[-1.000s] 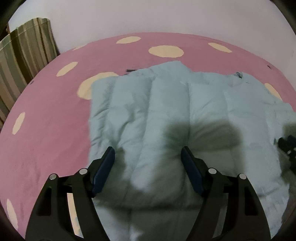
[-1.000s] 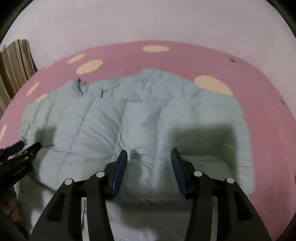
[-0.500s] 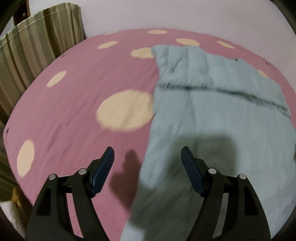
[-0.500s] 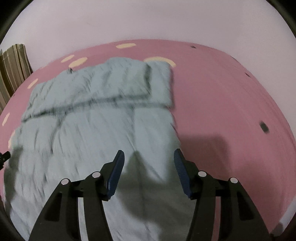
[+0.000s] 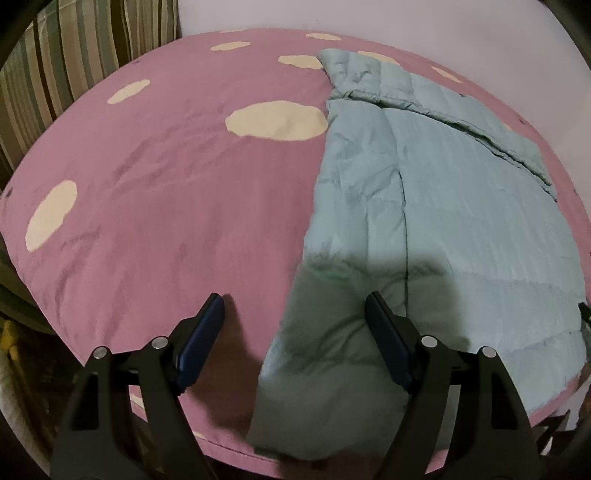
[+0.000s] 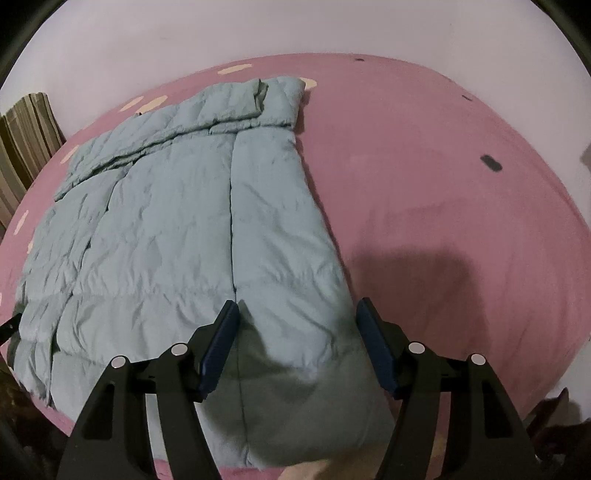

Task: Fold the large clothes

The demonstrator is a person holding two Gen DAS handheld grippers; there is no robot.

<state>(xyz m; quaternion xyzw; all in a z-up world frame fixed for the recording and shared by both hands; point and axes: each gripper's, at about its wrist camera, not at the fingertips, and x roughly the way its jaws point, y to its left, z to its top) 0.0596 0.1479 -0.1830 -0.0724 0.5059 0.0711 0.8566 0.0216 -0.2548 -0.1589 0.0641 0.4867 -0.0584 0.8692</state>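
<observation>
Matt quilted jacket (image 6: 177, 221), soft cloth bedcover (image 5: 166, 206)

A padded jacket (image 6: 192, 236) is lying flat on the bed cover (image 5: 155, 229), its near end reaching the bed's front edge and a folded-over part lying across its far end. A curtain (image 5: 74, 55) is hanging behind the bed at the left, a wall (image 6: 295, 26) standing behind.

My left view cuts the quilted jacket (image 5: 461, 221) at its right edge. Near hem hidden behind my right gripper (image 6: 297, 345).
</observation>
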